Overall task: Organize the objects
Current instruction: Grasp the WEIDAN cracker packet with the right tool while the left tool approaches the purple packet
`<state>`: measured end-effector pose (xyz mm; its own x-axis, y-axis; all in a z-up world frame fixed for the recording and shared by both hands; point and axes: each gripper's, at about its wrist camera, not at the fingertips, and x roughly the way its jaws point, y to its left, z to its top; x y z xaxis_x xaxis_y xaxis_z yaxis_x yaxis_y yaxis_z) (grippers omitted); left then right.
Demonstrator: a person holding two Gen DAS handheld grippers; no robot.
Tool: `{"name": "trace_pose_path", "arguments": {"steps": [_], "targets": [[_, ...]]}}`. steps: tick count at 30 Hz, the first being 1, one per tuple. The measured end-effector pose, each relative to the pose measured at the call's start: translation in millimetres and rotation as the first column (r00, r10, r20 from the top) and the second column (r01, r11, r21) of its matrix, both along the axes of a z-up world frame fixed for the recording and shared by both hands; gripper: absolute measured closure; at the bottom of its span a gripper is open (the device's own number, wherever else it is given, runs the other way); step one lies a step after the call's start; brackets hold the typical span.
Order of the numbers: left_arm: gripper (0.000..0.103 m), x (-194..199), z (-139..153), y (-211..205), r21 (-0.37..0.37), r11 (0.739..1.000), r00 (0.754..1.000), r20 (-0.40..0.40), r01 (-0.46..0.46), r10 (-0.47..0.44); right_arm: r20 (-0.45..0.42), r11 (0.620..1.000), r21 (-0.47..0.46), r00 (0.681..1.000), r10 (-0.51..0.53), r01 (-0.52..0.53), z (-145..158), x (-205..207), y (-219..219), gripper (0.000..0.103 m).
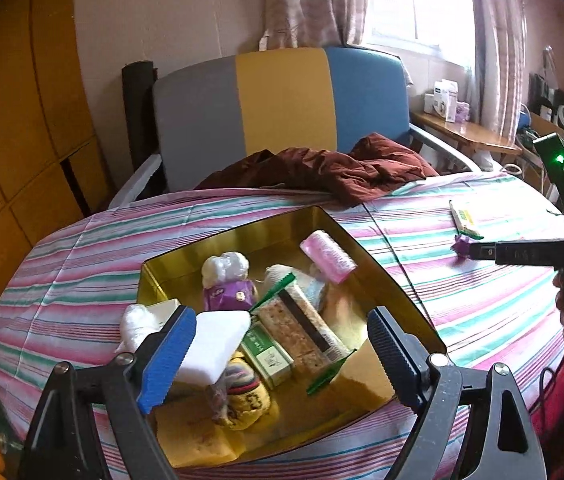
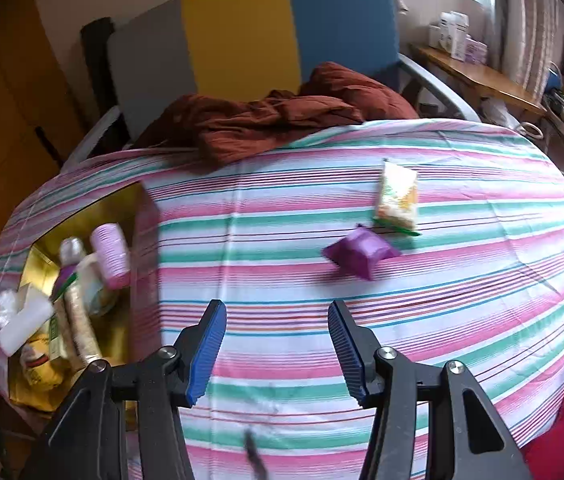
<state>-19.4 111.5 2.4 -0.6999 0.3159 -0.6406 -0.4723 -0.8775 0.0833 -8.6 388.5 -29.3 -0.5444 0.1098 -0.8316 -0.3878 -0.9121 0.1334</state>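
While both tongs hover: jaws spread, nothing pinched
Left gripper [image 1: 280, 354]: above gold rectangular tin [image 1: 382, 264]
Right gripper [image 2: 278, 350]: near purple crinkled packet [image 2: 360, 254]

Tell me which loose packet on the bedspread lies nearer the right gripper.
The purple packet; the yellow-and-white packet lies beyond it, farther from the right gripper.

Beyond the jaws, a striped bedsheet [image 2: 362, 280] in pink, green and white covers the surface. Farther ahead lies a crumpled rust-brown cloth [image 2: 274, 120], with a grey, yellow and blue headboard [image 1: 282, 100] behind it. Far right of the jaws stands a wooden side table [image 1: 466, 132] bearing small boxes [image 1: 444, 100].
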Motion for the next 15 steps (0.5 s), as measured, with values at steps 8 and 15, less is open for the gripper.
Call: {"name": "trace_pose_path", "arguments": {"steps": [8, 15], "targets": [[0.015, -0.8, -2.6, 20.9, -0.019, 0.999, 0.999, 0.005, 0.044, -0.044, 0.029, 0.995, -0.023, 0.995, -0.092, 0.093, -8.4, 0.4, 44.1, 0.050], [0.015, -2.2, -6.5, 37.6, -0.031, 0.997, 0.997, 0.014, 0.076, -0.076, 0.046, 0.988, -0.037, 0.988, -0.146, 0.148, -14.0, -3.3, 72.6, 0.050]]}}
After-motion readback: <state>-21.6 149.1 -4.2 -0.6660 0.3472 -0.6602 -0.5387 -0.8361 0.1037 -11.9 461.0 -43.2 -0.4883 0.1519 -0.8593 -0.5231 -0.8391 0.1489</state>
